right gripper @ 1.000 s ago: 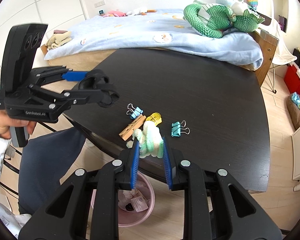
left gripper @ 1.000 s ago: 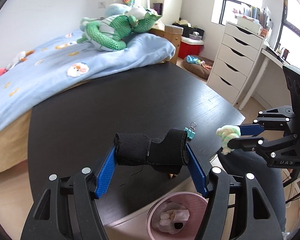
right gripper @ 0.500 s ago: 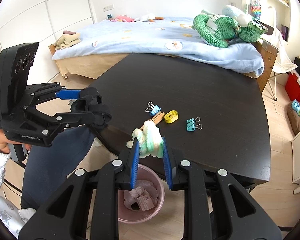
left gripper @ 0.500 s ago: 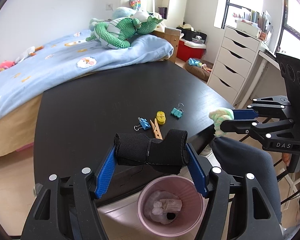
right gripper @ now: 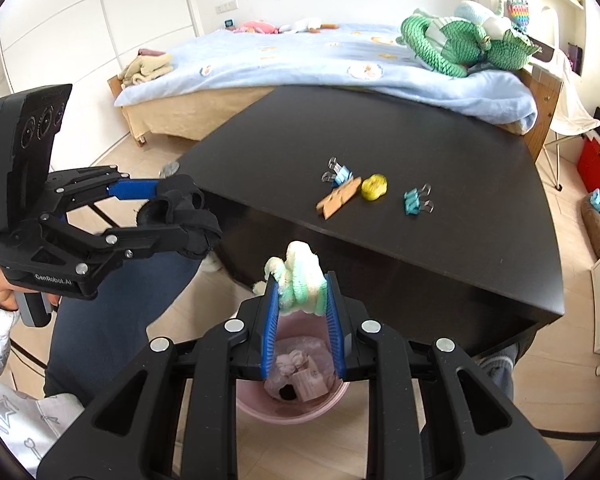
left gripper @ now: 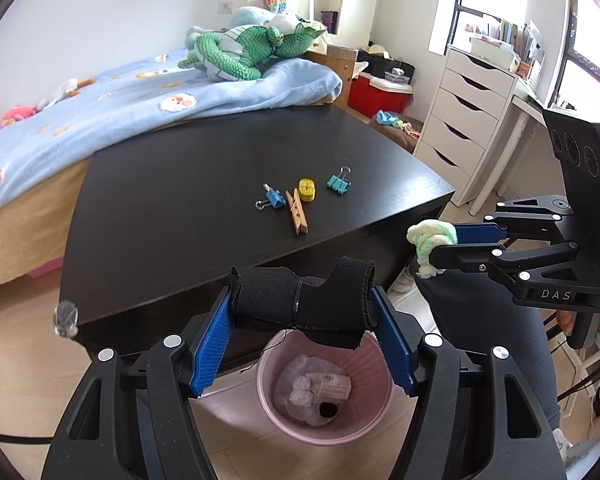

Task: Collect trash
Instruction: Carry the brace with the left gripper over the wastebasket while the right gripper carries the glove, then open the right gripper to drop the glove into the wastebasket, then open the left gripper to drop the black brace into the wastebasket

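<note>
The left gripper (left gripper: 302,312) is clamped on a black cloth roll (left gripper: 300,306); the right gripper (right gripper: 301,292) pinches a green-and-white rag (right gripper: 300,278); both hang above a pink bin (left gripper: 376,420) holding crumpled scraps; beyond, binder clips (left gripper: 338,183) and a clothespin (left gripper: 297,217) lie on the black table (left gripper: 180,200).

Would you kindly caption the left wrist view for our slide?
Left gripper holds a black fabric scrap above the pink bin beside the table.
</note>
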`<state>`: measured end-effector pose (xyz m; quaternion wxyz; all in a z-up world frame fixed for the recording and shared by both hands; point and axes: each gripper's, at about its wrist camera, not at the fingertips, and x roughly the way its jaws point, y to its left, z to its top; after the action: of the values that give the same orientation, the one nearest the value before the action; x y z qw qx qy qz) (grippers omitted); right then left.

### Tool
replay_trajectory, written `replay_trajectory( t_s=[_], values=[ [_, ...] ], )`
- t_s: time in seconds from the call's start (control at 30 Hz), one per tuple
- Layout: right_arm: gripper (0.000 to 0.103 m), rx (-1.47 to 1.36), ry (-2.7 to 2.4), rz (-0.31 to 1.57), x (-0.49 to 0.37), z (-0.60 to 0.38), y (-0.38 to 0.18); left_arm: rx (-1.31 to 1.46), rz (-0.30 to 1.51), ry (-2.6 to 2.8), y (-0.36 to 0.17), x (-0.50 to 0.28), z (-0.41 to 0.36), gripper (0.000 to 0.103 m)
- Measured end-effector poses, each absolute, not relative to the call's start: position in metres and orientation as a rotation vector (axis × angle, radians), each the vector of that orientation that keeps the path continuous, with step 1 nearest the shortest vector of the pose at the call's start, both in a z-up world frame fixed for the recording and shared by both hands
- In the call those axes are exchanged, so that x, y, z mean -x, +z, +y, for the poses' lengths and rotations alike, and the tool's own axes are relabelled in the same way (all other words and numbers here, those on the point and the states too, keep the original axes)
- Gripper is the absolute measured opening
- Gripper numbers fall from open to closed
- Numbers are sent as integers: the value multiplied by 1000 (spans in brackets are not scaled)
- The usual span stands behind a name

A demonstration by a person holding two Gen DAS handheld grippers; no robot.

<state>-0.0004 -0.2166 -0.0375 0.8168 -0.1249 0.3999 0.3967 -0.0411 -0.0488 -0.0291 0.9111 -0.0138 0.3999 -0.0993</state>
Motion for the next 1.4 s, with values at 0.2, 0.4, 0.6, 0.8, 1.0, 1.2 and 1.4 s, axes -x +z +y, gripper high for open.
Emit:
replay_trajectory(
  t_s=[0.2, 0.4, 0.6, 0.8, 1.0, 1.2, 1.4],
  values=[
    [22, 264, 867, 871, 9, -212, -45, 46, 833, -183, -35, 57, -40, 65],
    [22, 268, 883, 880, 13, -206, -49, 56, 827, -172, -32, 64, -32, 65],
    [34, 265, 896, 886, 10, -204, -51, 57, 817, -178, -28, 67, -33, 65],
    [91, 238, 886, 877, 8, -208, -52, 55, 820, -185, -28, 66, -35, 65],
    [98, 215, 855, 883, 5, -215, -51, 52, 827, -206, -29, 64, -38, 66],
    [100, 196, 805, 896, 1, -222, -49, 45, 834, -227, -30, 65, -45, 66],
    [100, 199, 776, 887, 0, -229, -45, 34, 837, -246, -29, 64, -52, 66]
  ],
)
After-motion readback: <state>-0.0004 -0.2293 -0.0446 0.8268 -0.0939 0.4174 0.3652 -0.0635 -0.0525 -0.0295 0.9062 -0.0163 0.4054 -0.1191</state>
